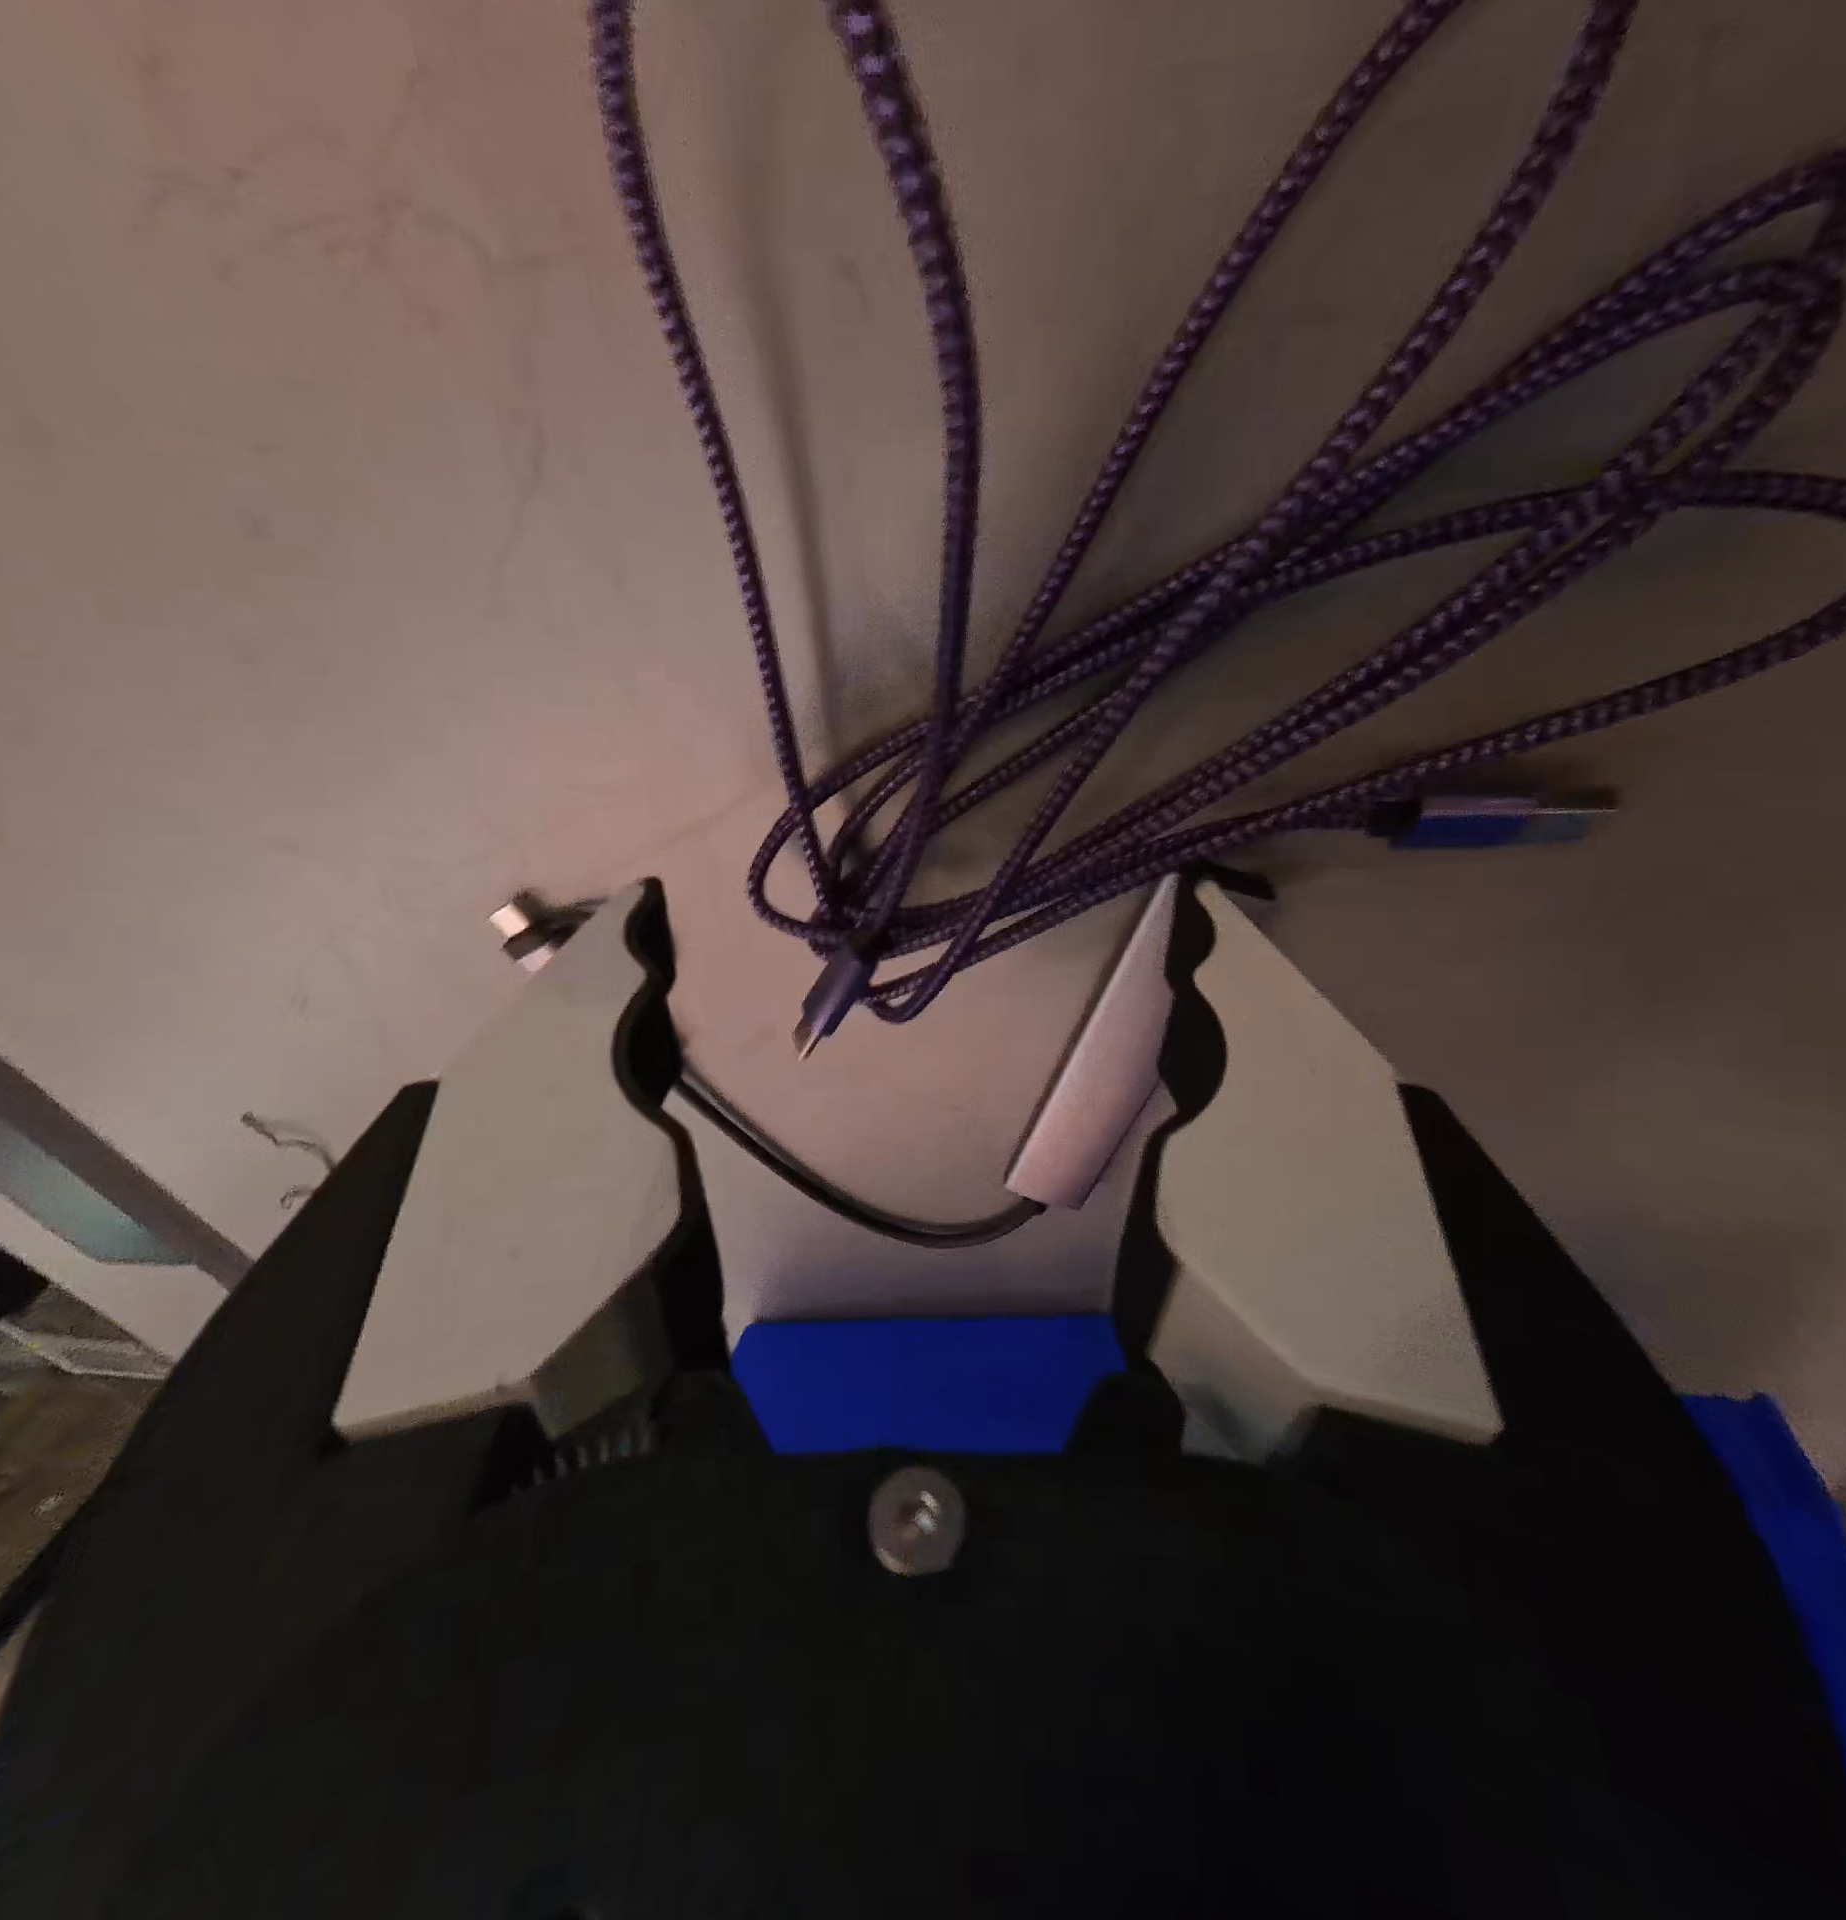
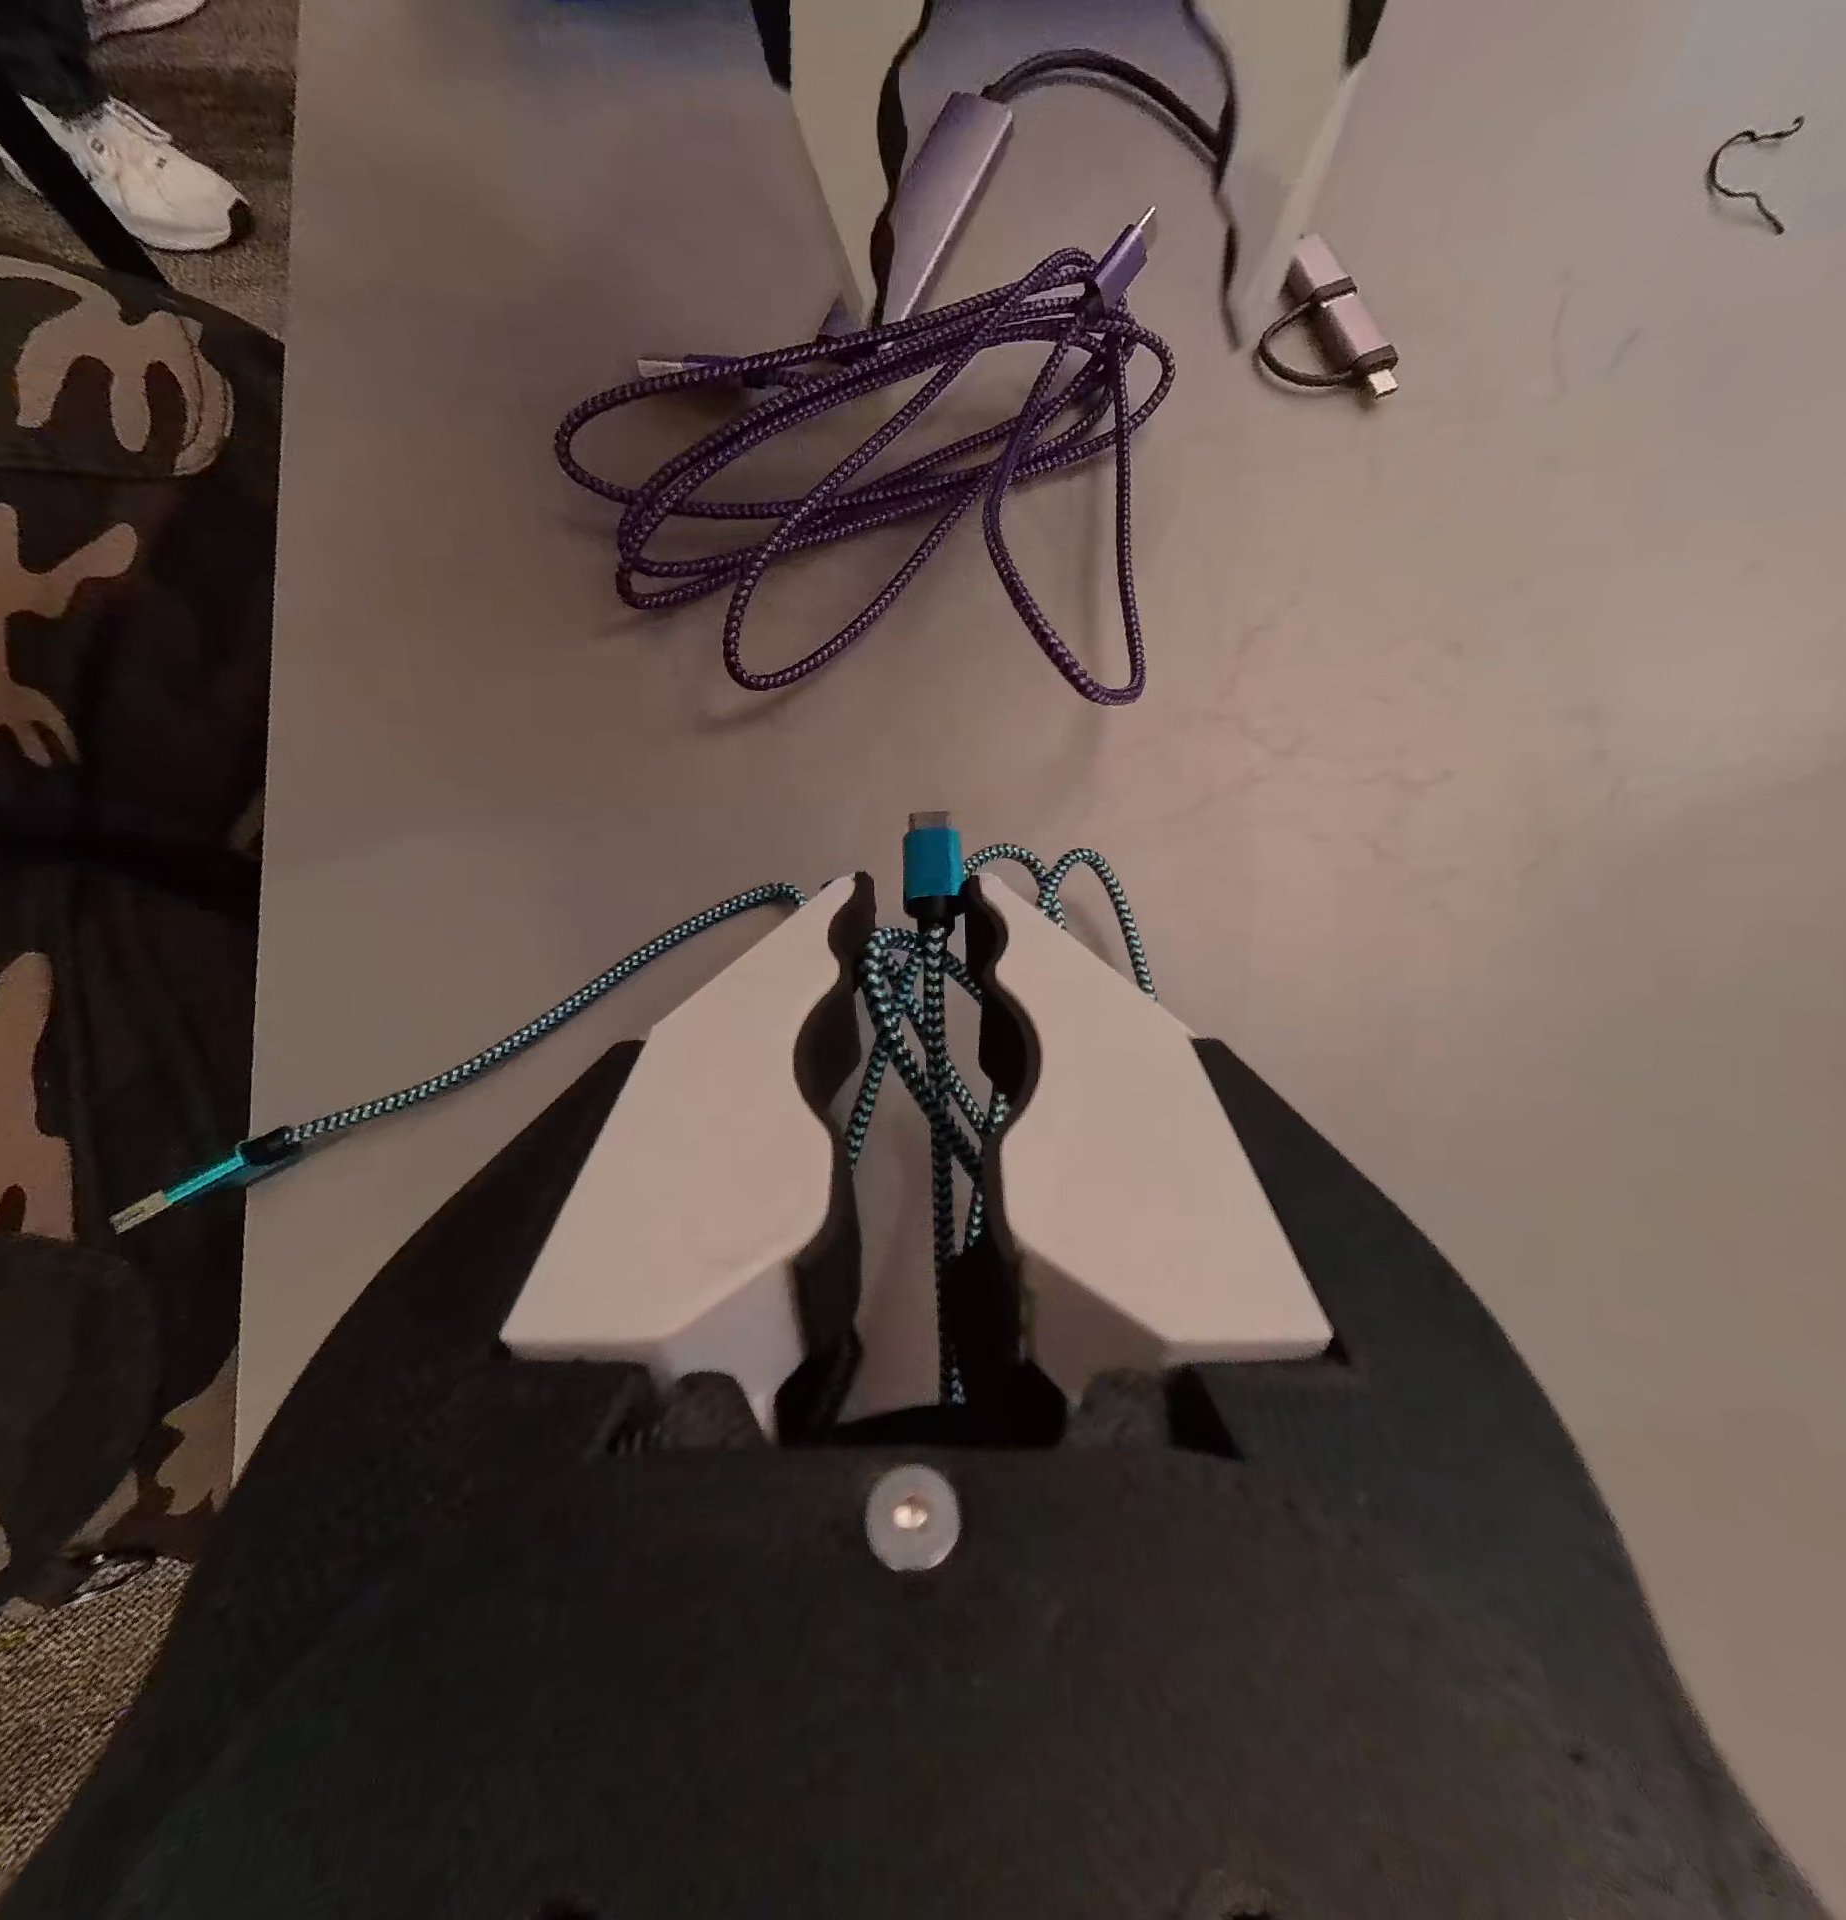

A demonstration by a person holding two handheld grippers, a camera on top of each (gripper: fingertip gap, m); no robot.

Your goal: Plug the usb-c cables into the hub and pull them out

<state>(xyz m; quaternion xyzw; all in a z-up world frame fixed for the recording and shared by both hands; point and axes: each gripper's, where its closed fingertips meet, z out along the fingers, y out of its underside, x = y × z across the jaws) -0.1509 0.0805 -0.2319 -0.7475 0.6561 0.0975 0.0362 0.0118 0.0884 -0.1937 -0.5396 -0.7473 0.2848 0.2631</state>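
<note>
In the left wrist view my left gripper (image 1: 914, 904) is open over the table. The silver hub (image 1: 1095, 1049) lies between the fingers, against the inner side of the right finger. Its black lead (image 1: 846, 1205) curves to a plug (image 1: 519, 925) just outside the left finger. The purple cable (image 1: 1210, 582) lies coiled ahead, with its USB-C plug (image 1: 831, 987) between my fingertips. My right gripper (image 2: 917, 894) is shut on the teal cable's USB-C plug (image 2: 929, 857), which points forward. The teal braid (image 2: 924, 1060) hangs bunched between the fingers. The hub (image 2: 950, 177) and the left gripper (image 2: 1044, 312) show far off.
The teal cable's USB-A end (image 2: 186, 1184) overhangs the table's left edge (image 2: 275, 623). Camouflage fabric (image 2: 67, 520) and a person's white shoe (image 2: 140, 166) lie beyond that edge. A black twist tie (image 2: 1750, 171) lies at the far right. The purple cable's USB-A plug (image 1: 1490, 816) lies right of the left gripper.
</note>
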